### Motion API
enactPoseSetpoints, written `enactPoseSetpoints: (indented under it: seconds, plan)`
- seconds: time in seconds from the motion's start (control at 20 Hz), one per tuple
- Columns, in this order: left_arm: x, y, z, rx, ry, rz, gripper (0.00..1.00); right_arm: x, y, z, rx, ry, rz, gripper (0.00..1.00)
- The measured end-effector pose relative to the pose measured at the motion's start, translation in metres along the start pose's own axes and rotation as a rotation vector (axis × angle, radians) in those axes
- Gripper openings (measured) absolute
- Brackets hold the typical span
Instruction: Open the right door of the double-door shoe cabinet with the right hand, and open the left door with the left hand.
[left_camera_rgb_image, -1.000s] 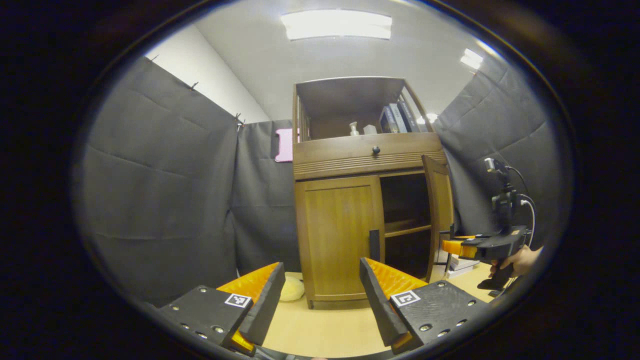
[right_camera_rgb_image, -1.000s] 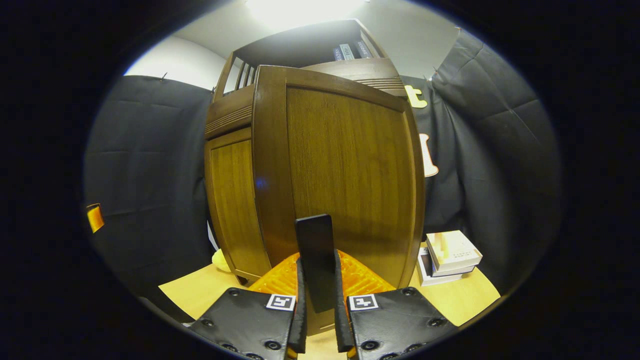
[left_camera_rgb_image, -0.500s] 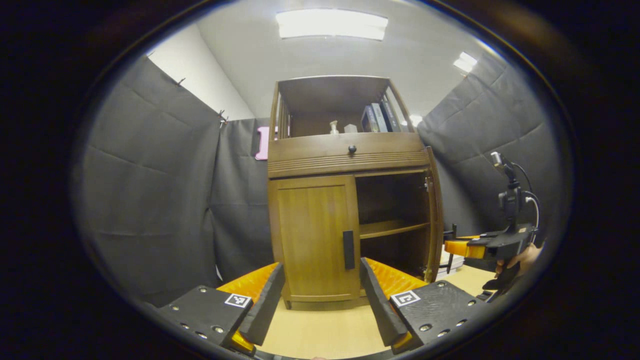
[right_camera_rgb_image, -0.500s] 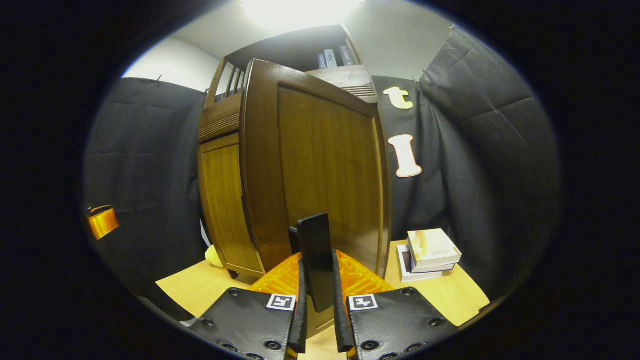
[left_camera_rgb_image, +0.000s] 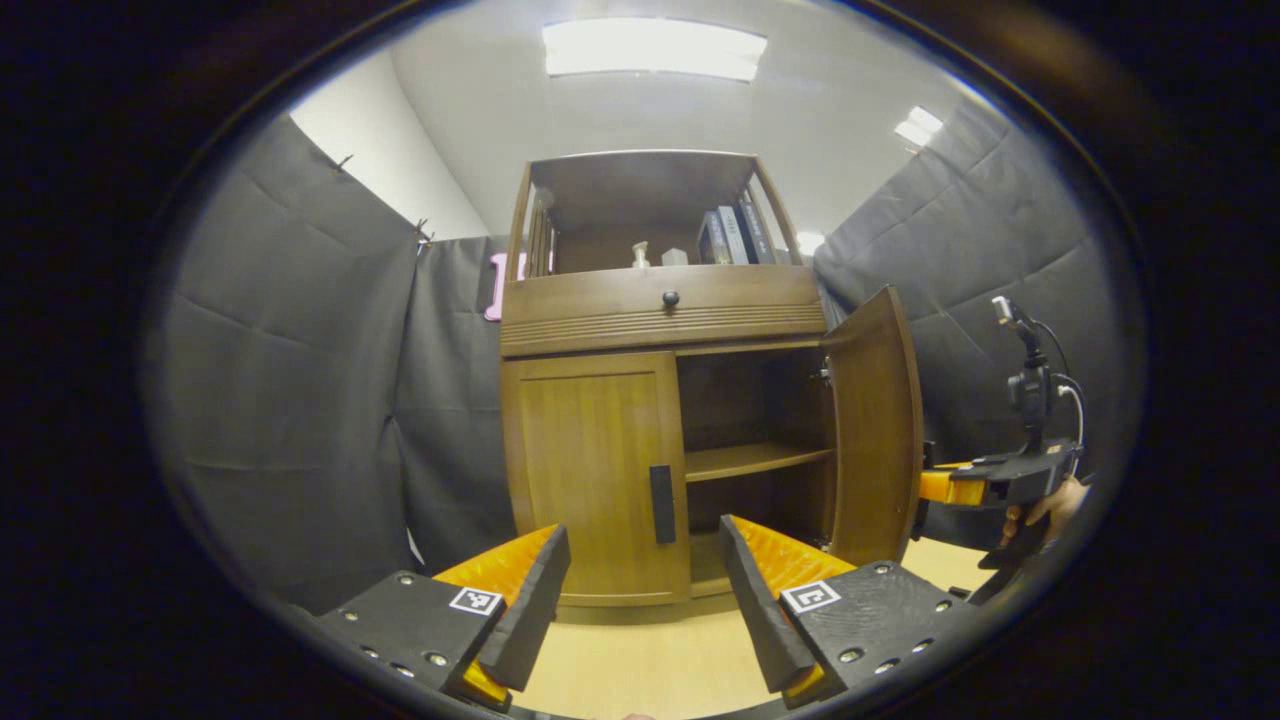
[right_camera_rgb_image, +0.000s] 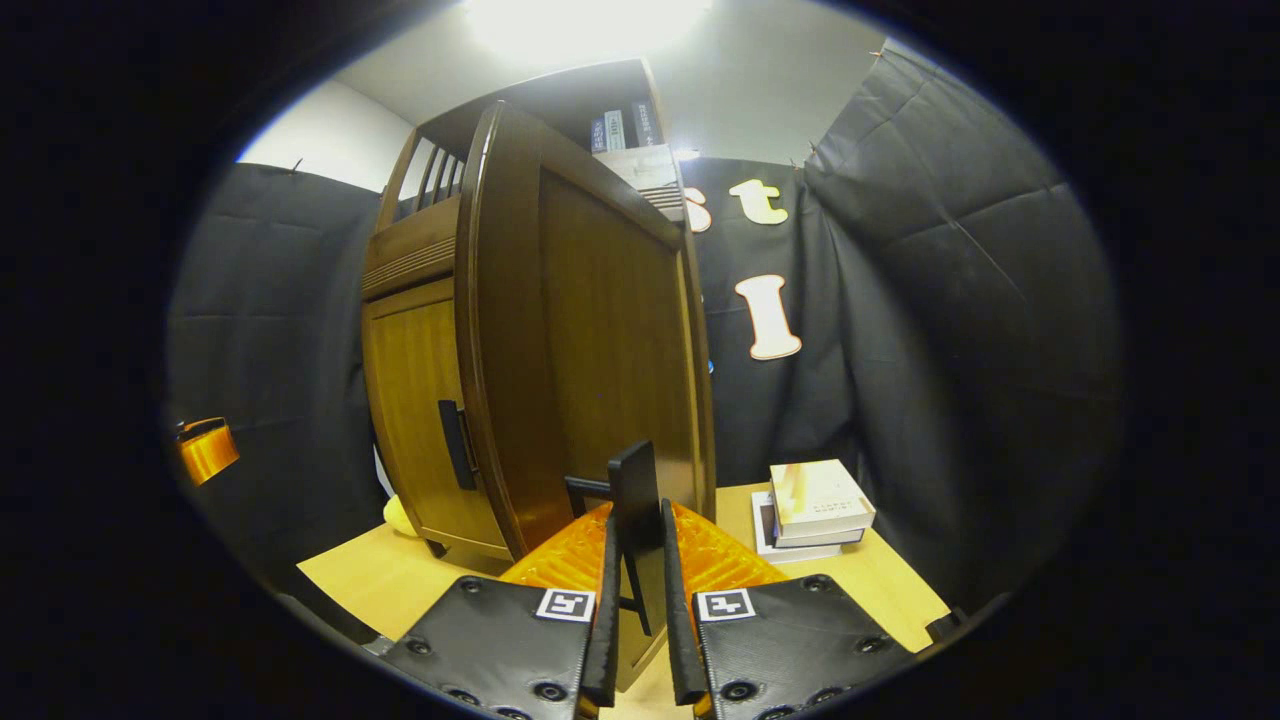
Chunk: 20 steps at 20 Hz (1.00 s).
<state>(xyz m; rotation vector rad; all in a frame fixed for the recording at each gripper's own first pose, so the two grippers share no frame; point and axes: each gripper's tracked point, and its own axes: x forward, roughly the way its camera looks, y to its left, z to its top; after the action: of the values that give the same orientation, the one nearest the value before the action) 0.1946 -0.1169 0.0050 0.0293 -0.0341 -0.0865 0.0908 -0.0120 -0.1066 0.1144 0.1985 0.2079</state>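
Between our right gripper's closed fingers sits the dark handle of the shoe cabinet's right door, which stands swung wide open. Our left gripper hangs spread and empty before the closed left door, short of its handle. Beside the cabinet lie what seem to be stacked books.

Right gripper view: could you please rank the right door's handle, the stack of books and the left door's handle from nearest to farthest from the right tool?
1. Right door's handle, clamped in the right tool.
2. Stack of books, on the floor to the right.
3. Left door's handle, left, on the closed door.
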Motion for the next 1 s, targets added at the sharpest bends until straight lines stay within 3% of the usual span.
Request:
enactPoseSetpoints:
  seconds: [0.15, 0.4, 0.8, 0.9, 0.95, 1.0]
  plan:
    - [-0.001, -0.010, -0.002, 0.007, 0.000, -0.013, 0.87, -0.001, -0.016, 0.003, 0.006, -0.002, -0.016, 0.23]
    - [0.001, -0.024, -0.005, 0.006, 0.008, -0.033, 0.87, -0.007, -0.033, 0.007, -0.010, -0.011, -0.043, 0.18]
    - [0.022, -0.037, -0.015, -0.008, 0.015, -0.069, 0.87, -0.039, -0.075, 0.019, -0.033, -0.045, -0.174, 0.18]
    - [0.032, -0.038, -0.018, -0.010, 0.013, -0.073, 0.87, -0.050, -0.077, 0.029, -0.011, -0.069, -0.174, 0.18]
    - [0.039, -0.038, -0.020, -0.011, 0.012, -0.075, 0.87, -0.055, -0.077, 0.035, -0.009, -0.082, -0.183, 0.09]
    - [0.046, -0.037, -0.020, -0.010, 0.009, -0.075, 0.87, -0.060, -0.078, 0.040, -0.016, -0.095, -0.195, 0.18]
